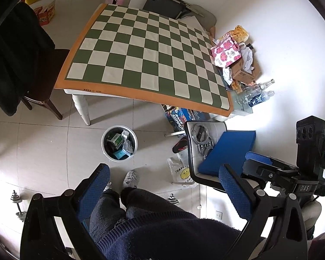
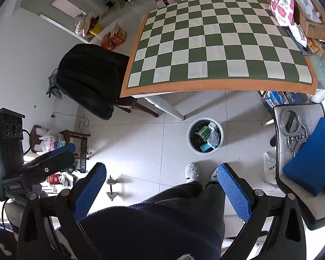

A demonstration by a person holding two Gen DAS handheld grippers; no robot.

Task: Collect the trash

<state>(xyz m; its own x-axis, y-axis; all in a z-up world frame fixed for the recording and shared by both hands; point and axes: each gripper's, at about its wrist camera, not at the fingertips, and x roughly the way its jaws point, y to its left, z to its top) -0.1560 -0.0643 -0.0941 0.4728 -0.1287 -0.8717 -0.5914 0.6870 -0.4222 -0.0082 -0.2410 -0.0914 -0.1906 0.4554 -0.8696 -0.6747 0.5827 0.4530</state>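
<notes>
Left of scene: a black-draped chair (image 1: 17,60) stands at the left edge of the tabletop (image 1: 145,52), whose checkered cloth is bare across its middle.

Centre, near: the white waste bin (image 1: 119,143) sits on the floor tiles just off the table's near leg, already holding small cartons and wrappers. Both tools are raised well above it and away from the tabletop. The left tool (image 1: 162,186) has its blue pads wide apart and holds nothing; the right tool (image 2: 162,184) is likewise spread and empty.

Right: the remaining clutter is heaped at the tabletop's right edge, namely a pink floral bag (image 1: 226,52), a cardboard box (image 1: 243,71) with crumpled paper, and clear plastic bottles (image 1: 254,94) at the near corner.

Risk assessment: the bottles are round and lie at the very edge; a loose or off-centre grip would likely roll them off. The heap is interleaved, so pulling one piece could drag its neighbours down. A white chair (image 1: 200,151) carrying metal rings stands between bin and heap and could be struck in transit.
</notes>
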